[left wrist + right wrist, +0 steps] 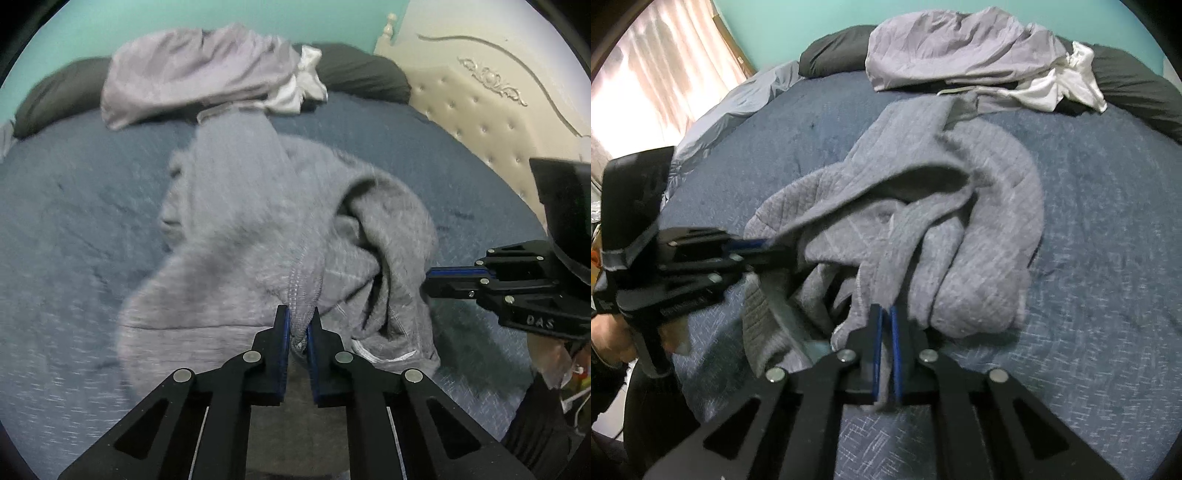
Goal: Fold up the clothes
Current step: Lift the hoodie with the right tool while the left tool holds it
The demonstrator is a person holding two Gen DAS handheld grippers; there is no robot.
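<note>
Garment: a grey sweatshirt lies crumpled in the middle of the blue bedspread, sleeves and body twisted together.
Left gripper: pressed together on a stitched hem of the garment at its near edge.
Right gripper: pinching a thin fold of the same fabric, which runs between its blue pads.
Step in hand: likely lifting both held points to shake the garment open.
Doing it well: raise both hands evenly and draw them apart, so the twisted sleeves fall free before laying it flat.
Surroundings: a lilac garment and a white cloth rest against dark pillows beyond.
</note>
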